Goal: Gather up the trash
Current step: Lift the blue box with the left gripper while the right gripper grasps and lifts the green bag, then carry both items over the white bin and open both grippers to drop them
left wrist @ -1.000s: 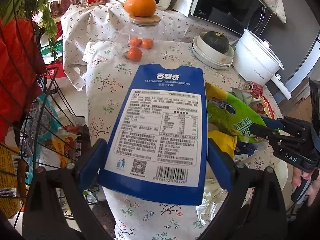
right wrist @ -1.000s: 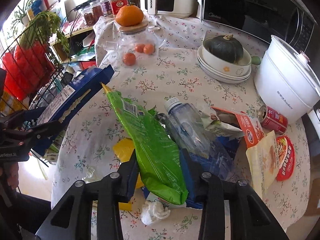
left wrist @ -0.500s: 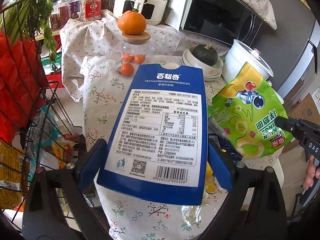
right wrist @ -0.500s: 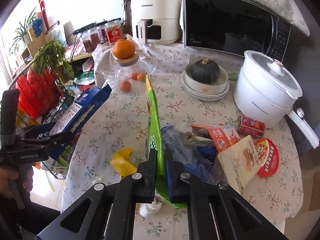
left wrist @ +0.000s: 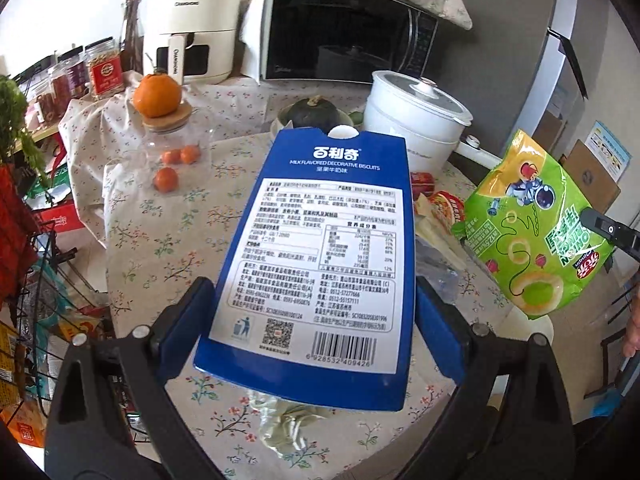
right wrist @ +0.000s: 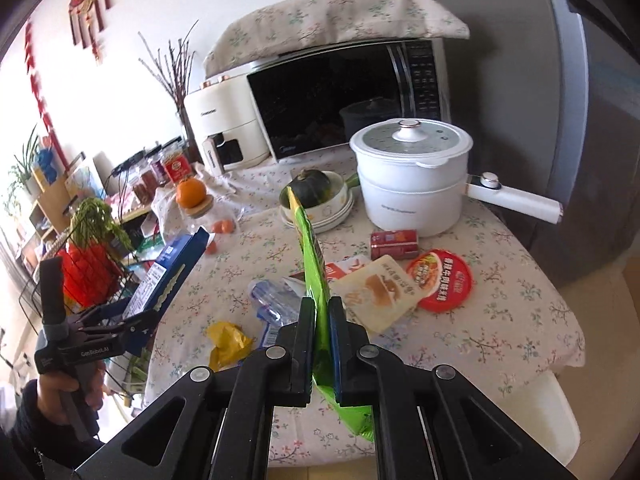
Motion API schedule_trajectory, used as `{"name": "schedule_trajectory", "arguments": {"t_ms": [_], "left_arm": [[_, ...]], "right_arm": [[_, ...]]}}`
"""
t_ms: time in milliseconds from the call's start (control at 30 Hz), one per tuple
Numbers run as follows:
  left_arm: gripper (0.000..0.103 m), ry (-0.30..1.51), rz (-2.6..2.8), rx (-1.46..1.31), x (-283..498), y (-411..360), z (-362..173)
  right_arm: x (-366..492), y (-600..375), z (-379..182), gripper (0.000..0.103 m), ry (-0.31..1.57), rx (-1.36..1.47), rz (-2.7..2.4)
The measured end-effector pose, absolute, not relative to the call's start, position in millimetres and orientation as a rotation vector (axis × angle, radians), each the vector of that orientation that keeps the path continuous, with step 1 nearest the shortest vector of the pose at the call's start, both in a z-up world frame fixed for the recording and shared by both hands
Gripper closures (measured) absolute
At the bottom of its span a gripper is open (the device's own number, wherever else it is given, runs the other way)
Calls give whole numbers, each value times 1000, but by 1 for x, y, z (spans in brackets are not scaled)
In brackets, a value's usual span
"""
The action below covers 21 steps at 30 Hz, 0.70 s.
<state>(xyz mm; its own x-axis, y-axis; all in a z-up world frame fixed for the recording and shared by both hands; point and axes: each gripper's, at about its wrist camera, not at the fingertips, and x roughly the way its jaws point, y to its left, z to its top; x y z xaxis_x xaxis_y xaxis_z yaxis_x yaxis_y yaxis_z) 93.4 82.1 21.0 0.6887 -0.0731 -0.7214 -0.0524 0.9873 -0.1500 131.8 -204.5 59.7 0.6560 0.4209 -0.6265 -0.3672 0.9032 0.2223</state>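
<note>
Trash in both grips right now. My left hand-held gripper (left wrist: 312, 320) is clenched on the blue biscuit box (left wrist: 320, 256), pads pressing its two long sides, label side facing the cam, box held up over the near edge of the worktop (left wrist: 160, 248). My right hand-held gripper (right wrist: 320, 344) is clenched on the green snack bag (right wrist: 316, 280); I see it edge-on btwn the pads, clear of the cloth, top pointing toward the white pot (right wrist: 412, 176). In the left cam the same bag hangs at far right, w/ the printed face showing.

Still lying on the worktop: crushed clear bottle (right wrist: 276, 300), yellow wrapper (right wrist: 228, 340), beige packet (right wrist: 380, 292), round red lid (right wrist: 440, 280), red can (right wrist: 394, 244), all grouped near the middle and right. Glass jar (left wrist: 172, 152) w/ an orange (left wrist: 157, 94) on its lid sits back left. Wire basket (right wrist: 80, 280) stands off the left edge, just beside my left grip.
</note>
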Motion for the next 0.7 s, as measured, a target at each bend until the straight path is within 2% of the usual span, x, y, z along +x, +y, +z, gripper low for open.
{"name": "schedule_trajectory", "arguments": {"t_ms": [133,433,700], "left_arm": [[7,809,-69,-126,97,49,22],[7,835,-232,-26,102,-36,15],[7,888,-358,118,96,-119,-11]], "right_arm": [[129,-253,51,96,749,207,411],[109,-338,48,96,746,159,176],[107,-424,-9,96,917,209,-43]]}}
